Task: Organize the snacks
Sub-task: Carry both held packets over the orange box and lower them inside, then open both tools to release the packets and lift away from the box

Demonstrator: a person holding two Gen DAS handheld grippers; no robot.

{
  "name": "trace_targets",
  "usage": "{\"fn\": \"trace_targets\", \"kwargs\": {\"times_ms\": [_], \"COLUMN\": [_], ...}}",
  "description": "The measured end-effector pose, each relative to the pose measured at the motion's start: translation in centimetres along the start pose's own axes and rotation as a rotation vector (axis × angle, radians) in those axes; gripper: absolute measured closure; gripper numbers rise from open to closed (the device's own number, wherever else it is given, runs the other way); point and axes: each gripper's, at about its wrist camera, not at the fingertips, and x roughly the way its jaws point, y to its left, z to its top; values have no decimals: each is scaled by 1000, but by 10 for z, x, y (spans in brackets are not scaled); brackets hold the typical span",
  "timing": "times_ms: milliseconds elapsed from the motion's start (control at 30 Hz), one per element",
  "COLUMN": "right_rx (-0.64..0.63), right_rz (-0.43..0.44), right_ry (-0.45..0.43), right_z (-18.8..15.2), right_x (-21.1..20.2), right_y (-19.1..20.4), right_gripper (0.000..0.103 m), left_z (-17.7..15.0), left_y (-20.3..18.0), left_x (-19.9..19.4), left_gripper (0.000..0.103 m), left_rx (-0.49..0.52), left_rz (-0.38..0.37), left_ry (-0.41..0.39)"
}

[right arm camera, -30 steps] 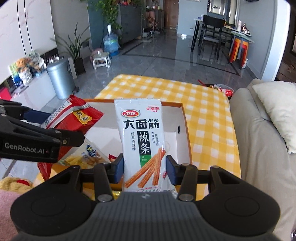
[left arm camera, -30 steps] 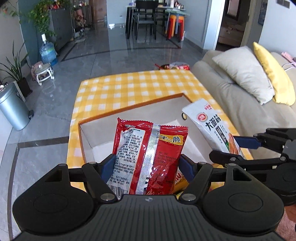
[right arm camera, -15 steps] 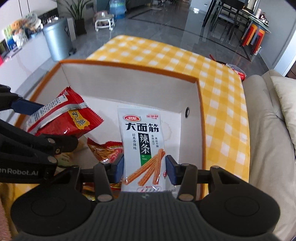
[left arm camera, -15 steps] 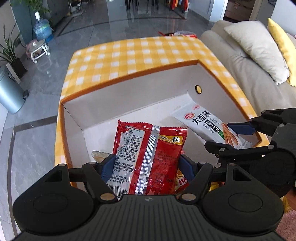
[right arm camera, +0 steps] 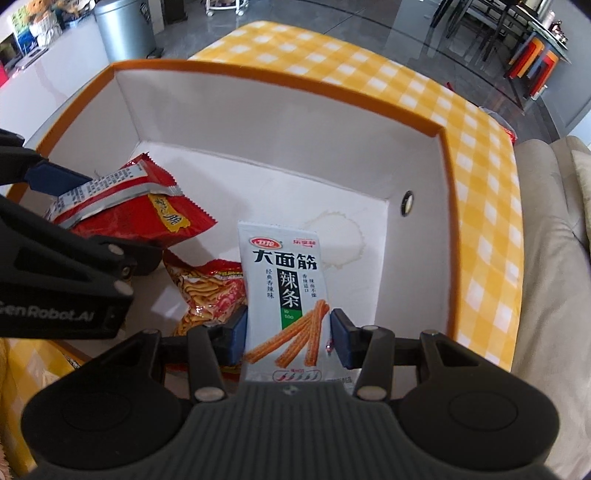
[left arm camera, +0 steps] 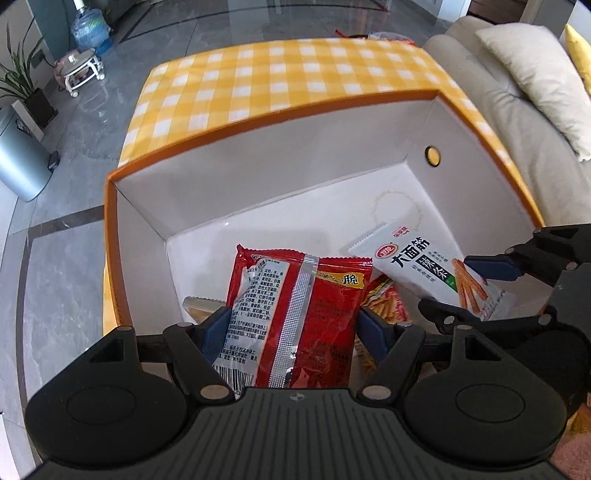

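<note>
Surface: a low table under a yellow-and-white checked cloth (left arm camera: 280,77), standing on a glossy grey tiled floor (left arm camera: 62,266). A beige sofa (left arm camera: 554,162) with a cream cushion (left arm camera: 532,70) runs along the table's right edge. Beyond the table's left edge stand a grey metal bin (left arm camera: 18,162), a potted plant (left arm camera: 22,85), a small white stool (left arm camera: 79,70) and a blue water bottle (left arm camera: 90,31). Dining chairs and coloured stools (right arm camera: 532,62) show at the far end of the room.

Container: an open box (left arm camera: 258,177), orange outside and white inside, occupies the table's near end. One round hole (left arm camera: 432,155) pierces its right wall. A faint ring stain marks the floor of the box. On that floor lie an orange-red noodle snack packet (right arm camera: 210,291) and a pale packet (left arm camera: 203,306), mostly hidden, towards the near left corner.

Left gripper (left arm camera: 291,328): jaws set wide, pads pressed to both side edges of a red snack packet (left arm camera: 295,314), held above the box's near left part, back side up.

Right gripper (right arm camera: 288,332): jaws partly closed, clamping a white spicy-strip packet (right arm camera: 284,295) by its side edges, over the box's near right part, its top end towards the far wall.
</note>
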Motion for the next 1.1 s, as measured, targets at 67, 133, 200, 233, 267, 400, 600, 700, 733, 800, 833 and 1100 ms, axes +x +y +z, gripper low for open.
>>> {"fn": "trace_targets", "kwargs": {"times_ms": [67, 133, 200, 233, 267, 400, 600, 700, 733, 800, 833, 1100], "right_rx": [-11, -20, -22, -21, -21, -25, -36, -38, -37, -32, -29, 0], "right_rz": [0, 0, -5, -8, -9, -10, -29, -42, -45, -52, -56, -84], "right_ry": [15, 28, 34, 37, 39, 39, 6, -27, -38, -59, -69, -166], "right_z": [2, 3, 4, 4, 3, 5, 6, 4, 3, 0, -1, -21], "right_x": [4, 8, 10, 11, 11, 9, -6, -20, -25, -34, -40, -84], "right_y": [2, 4, 5, 5, 5, 4, 5, 4, 4, 4, 4, 8], "right_gripper": [58, 57, 57, 57, 57, 54, 39, 33, 32, 29, 28, 20], "left_z": [-1, -1, -1, -1, -2, -3, -6, -10, -12, -15, -16, -28], "left_y": [-2, -3, -3, -3, -3, -3, -2, 1, 2, 2, 3, -1], "left_x": [2, 3, 3, 3, 2, -1, -15, -28, -32, -42, -47, -85], "left_gripper": [19, 19, 19, 19, 18, 15, 15, 14, 14, 14, 14, 14], "left_rx": [22, 36, 37, 41, 44, 52, 48, 26, 19, 12, 10, 2], "left_rz": [25, 35, 38, 41, 43, 44, 53, 48, 44, 38, 38, 37], "left_ry": [-3, 1, 6, 8, 9, -1, -46, -87, -101, -135, -152, -257]}}
